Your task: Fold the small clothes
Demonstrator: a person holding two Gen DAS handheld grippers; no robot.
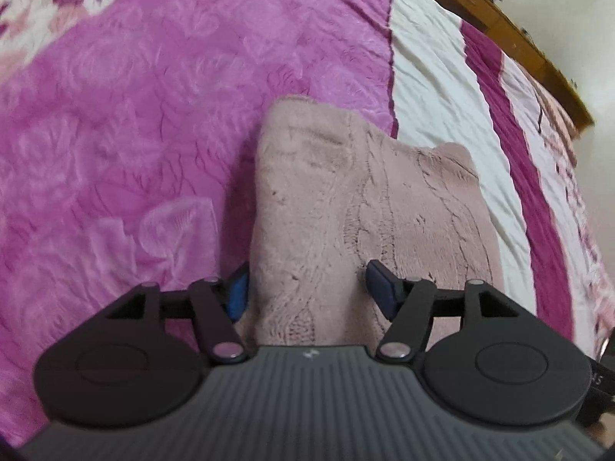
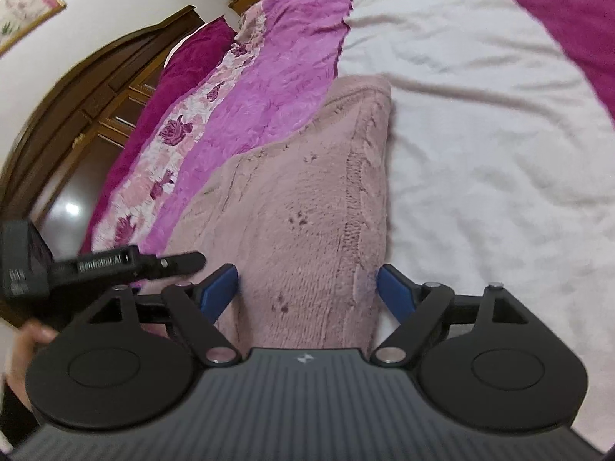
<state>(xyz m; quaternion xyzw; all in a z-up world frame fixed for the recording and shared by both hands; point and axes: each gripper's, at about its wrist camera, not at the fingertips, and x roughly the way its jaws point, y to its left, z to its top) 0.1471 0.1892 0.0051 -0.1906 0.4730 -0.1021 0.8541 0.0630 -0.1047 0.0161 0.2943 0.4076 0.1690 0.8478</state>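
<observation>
The pink knit garment (image 1: 357, 207) is lying on the bed, straddling the seam where the magenta blanket (image 1: 127, 123) is meeting the white sheet (image 1: 434, 115); it looks bunched or already doubled over, with a raised edge at the far end. Both grippers are hovering at its near end. The left gripper (image 1: 307, 288) is holding its blue-padded fingers (image 1: 384, 288) spread, with fabric sitting between them but not pinched. The right gripper (image 2: 305, 292) is doing the same — fingers (image 2: 396, 292) apart on either side of the near hem, nothing clamped.

What could go wrong: the knit is thick and fluffy, so closing now might be catching only the top layer, leaving the lower one behind and skewing the fold. The plush blanket underneath is soft as well, and a low pinch could be grabbing it along with the garment. With the two grippers working this close together — the left one is showing at the left edge of the right wrist view — they could be knocking into each other.

As for writing, the side of the left gripper in the right wrist view is carrying white lettering, too blurred to read. A small pale logo is sitting on each gripper body.
</observation>
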